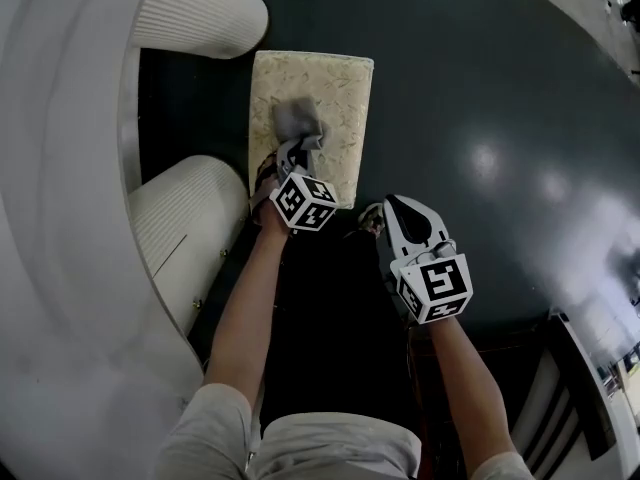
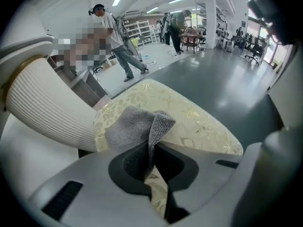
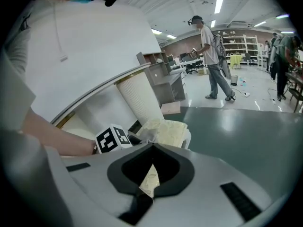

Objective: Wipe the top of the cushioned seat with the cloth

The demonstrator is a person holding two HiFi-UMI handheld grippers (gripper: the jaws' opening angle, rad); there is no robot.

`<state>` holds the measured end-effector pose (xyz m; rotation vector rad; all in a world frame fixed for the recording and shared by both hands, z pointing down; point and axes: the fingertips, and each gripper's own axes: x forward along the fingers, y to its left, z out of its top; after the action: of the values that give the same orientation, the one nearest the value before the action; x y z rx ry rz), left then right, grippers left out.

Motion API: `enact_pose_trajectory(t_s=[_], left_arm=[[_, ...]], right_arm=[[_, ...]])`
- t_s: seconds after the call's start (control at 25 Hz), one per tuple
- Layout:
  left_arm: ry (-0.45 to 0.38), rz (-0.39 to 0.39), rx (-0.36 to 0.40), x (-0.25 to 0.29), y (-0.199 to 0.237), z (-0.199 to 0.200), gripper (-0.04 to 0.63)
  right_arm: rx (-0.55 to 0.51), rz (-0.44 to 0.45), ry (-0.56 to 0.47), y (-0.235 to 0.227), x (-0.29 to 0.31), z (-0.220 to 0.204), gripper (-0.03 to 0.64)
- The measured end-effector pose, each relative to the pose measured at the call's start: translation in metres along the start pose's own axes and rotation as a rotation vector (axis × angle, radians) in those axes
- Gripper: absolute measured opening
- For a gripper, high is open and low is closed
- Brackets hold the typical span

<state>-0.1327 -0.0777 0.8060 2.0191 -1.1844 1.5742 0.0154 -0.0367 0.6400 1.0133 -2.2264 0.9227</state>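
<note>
Around the cushioned seat (image 1: 335, 88) we see dark, glossy floor (image 1: 480, 88) ahead and to the right; on its left, two white ribbed cylinders (image 1: 190, 223) of a curved white piece of furniture stand close by, the nearer one just beside the arm that holds the left gripper (image 1: 297, 150).

The seat is a rectangular pad in cream fabric with a pale gold leaf pattern; the grey cloth (image 1: 297, 118) lies bunched on its top, toward the near left part, with one fold standing up.

The left gripper view shows that gripper clamped on that fold; the rest of the cloth spreads over the seat. The right gripper (image 1: 390, 206) hangs just off the seat's near right corner; its own view shows its jaws together with nothing between them.

Only the gripper views show the room — people (image 2: 118, 41) standing well back, shelves (image 3: 241, 44), ceiling lights (image 3: 218, 4); the right gripper view also shows the left gripper's marker cube (image 3: 112, 138). The head view alone gives the seat's whole outline and both grippers at once.
</note>
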Motion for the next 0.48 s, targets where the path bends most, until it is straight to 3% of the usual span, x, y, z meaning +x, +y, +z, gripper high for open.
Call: enact_pose_trajectory(t_s=[0.24, 0.48], left_arm=[[0.038, 0.045, -0.079, -0.016, 0.024, -0.041, 0.028], [0.057, 0.085, -0.087, -0.019, 0.034, -0.071, 0.028]], right_arm=[[-0.070, 0.063, 0.029, 0.032, 0.013, 0.011, 0.009], [-0.110, 0.102, 0.041, 0.051, 0.025, 0.013, 0.009]])
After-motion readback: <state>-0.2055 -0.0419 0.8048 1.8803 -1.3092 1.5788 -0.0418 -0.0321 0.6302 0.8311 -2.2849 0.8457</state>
